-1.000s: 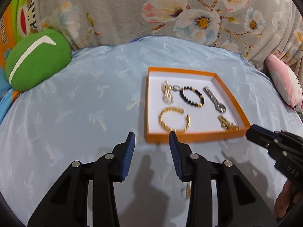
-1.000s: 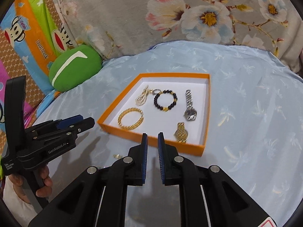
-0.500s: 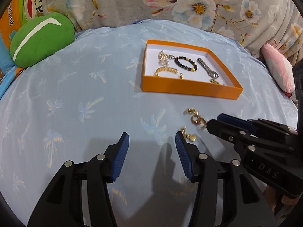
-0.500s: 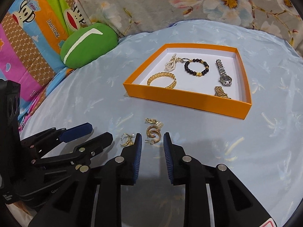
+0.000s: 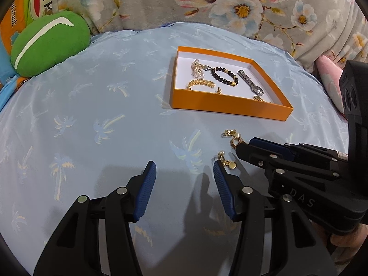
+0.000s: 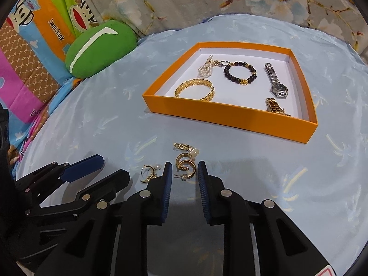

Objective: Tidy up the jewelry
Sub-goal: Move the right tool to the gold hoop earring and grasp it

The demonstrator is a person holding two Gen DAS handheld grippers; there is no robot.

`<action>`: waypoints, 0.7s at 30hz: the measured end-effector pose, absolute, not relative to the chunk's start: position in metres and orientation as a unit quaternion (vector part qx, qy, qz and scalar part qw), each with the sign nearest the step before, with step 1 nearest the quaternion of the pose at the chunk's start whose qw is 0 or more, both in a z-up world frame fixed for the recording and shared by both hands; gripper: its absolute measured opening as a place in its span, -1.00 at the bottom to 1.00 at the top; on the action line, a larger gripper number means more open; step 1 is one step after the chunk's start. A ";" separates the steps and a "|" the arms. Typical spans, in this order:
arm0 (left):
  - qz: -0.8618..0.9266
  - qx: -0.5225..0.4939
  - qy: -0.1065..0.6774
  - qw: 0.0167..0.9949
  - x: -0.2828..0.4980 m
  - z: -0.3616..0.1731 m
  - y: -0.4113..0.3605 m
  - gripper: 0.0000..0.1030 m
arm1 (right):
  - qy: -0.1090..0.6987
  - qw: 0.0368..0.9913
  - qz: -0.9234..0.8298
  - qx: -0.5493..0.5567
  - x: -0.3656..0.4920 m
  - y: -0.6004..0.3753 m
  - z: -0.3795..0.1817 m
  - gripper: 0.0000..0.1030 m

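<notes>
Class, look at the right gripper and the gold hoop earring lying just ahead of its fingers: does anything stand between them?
Nothing visible does. The right gripper is open, and the gold hoop earring lies on bare blue cloth at its fingertips. A second earring lies off to the left, outside the gap.

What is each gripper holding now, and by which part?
Nothing is held. The right gripper is open around the gold hoop earring lying on the cloth, not closed on it. The left gripper is open and empty.

**Partly hidden jewelry**

The orange box's (image 6: 232, 117) near wall cuts off the lower part of the gold watch (image 6: 274, 107). In the left wrist view, the right gripper (image 5: 246, 148) covers part of a gold hoop earring (image 5: 235, 142).
</notes>
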State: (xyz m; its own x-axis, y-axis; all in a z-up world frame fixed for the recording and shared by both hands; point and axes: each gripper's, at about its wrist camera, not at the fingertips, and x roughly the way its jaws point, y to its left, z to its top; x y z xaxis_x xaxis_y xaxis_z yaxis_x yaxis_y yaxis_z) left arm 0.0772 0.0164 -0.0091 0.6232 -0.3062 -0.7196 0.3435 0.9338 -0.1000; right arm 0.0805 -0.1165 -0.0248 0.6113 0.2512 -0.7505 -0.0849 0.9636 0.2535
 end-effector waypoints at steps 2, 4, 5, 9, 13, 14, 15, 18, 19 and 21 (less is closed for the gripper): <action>-0.182 0.024 0.395 0.900 0.077 -0.009 0.016 -0.02 | 0.429 0.893 0.095 0.098 0.080 -0.117 -0.024 -0.66; -0.184 0.025 0.394 0.900 0.076 -0.009 0.015 0.00 | 0.428 0.894 0.094 0.098 0.079 -0.118 -0.024 -0.70; -0.185 0.026 0.394 0.900 0.076 -0.009 0.014 0.01 | 0.427 0.894 0.093 0.097 0.078 -0.119 -0.024 -0.73; -0.186 0.028 0.390 0.901 0.074 -0.008 0.013 0.05 | 0.423 0.897 0.088 0.098 0.074 -0.123 -0.023 -0.85; -0.186 0.028 0.390 0.901 0.075 -0.008 0.013 0.07 | 0.418 0.898 0.095 0.100 0.072 -0.124 -0.021 -0.85; -0.186 0.027 0.390 0.901 0.075 -0.008 0.013 0.07 | 0.417 0.899 0.095 0.098 0.072 -0.123 -0.021 -0.80; -0.186 0.027 0.391 0.901 0.075 -0.008 0.014 0.07 | 0.416 0.899 0.096 0.095 0.073 -0.121 -0.020 -0.76; -0.182 0.019 0.394 0.901 0.077 -0.009 0.016 0.10 | 0.417 0.900 0.092 0.093 0.076 -0.118 -0.019 -0.57; -0.180 0.015 0.395 0.901 0.078 -0.009 0.017 0.10 | 0.419 0.899 0.091 0.092 0.077 -0.117 -0.020 -0.57; -0.179 0.010 0.397 0.900 0.078 -0.009 0.019 0.10 | 0.426 0.896 0.086 0.090 0.082 -0.115 -0.022 -0.57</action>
State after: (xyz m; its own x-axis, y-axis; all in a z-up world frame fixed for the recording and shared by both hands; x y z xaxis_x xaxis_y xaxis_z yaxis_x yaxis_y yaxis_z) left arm 0.0785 0.0189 -0.0093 0.6196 -0.3151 -0.7189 0.3307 0.9354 -0.1250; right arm 0.0821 -0.1154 -0.0223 0.6215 0.2303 -0.7488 -0.0772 0.9692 0.2340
